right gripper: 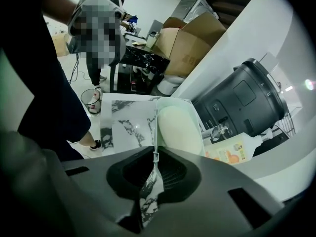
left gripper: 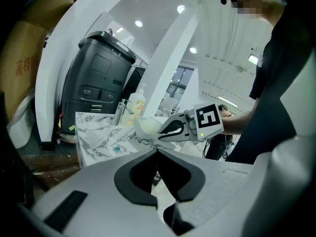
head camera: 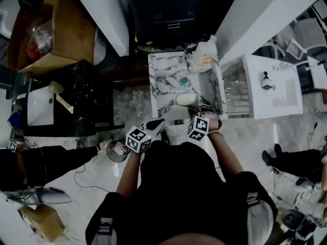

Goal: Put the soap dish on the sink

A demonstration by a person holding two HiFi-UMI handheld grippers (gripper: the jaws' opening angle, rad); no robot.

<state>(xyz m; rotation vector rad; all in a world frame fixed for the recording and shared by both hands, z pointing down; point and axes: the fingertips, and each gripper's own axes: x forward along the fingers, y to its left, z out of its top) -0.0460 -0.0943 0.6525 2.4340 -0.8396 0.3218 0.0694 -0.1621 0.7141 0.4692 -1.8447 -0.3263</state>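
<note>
The pale green soap dish (head camera: 185, 99) hovers over the front part of the marble sink (head camera: 162, 80). My right gripper (head camera: 197, 111) is shut on its near rim. In the right gripper view the dish (right gripper: 180, 130) fills the middle, its thin edge pinched where the jaws meet at my right gripper (right gripper: 156, 157), with the marble sink (right gripper: 123, 125) below. My left gripper (head camera: 155, 125) hangs just left of the dish, in front of the sink, jaw tips together and holding nothing. The left gripper view shows my left gripper (left gripper: 157, 152), and beyond it the dish (left gripper: 144, 126) in the right gripper (left gripper: 174, 129).
A soap bottle (head camera: 205, 55) and a faucet (head camera: 188, 60) stand at the sink's back right corner. The drain (head camera: 183, 80) is mid-basin. A black bin (head camera: 168, 11) stands behind, a cardboard box (head camera: 51, 29) far left, a white basin unit (head camera: 271, 86) to the right.
</note>
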